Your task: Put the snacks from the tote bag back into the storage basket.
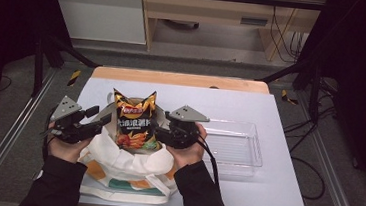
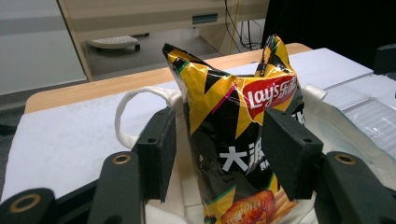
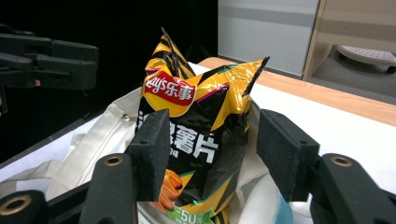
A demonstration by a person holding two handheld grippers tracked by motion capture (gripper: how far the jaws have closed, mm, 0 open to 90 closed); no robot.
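A: Eyes on the chip bag [image 1: 134,121], standing upright in the mouth of the white tote bag [image 1: 130,166], long axis vertical, crimped top well above the cloth.

B: And the grippers?

A: One on each side. The left gripper [image 1: 100,119] comes in from the bag's left, the right gripper [image 1: 161,128] from its right, both about level with the middle of the pack.

B: Either one clamped on it?

A: Looks like neither. In the left gripper view the jaws stand well apart with the chip bag [image 2: 233,140] between and just beyond the pads, and I see no squeeze. The right gripper view matches: wide jaws, pack [image 3: 196,140] centred between them, foil uncrushed.

B: Which is nearer?

A: Near even; I'd say the right. The clear tray [image 1: 232,147] waits just beyond the right hand.
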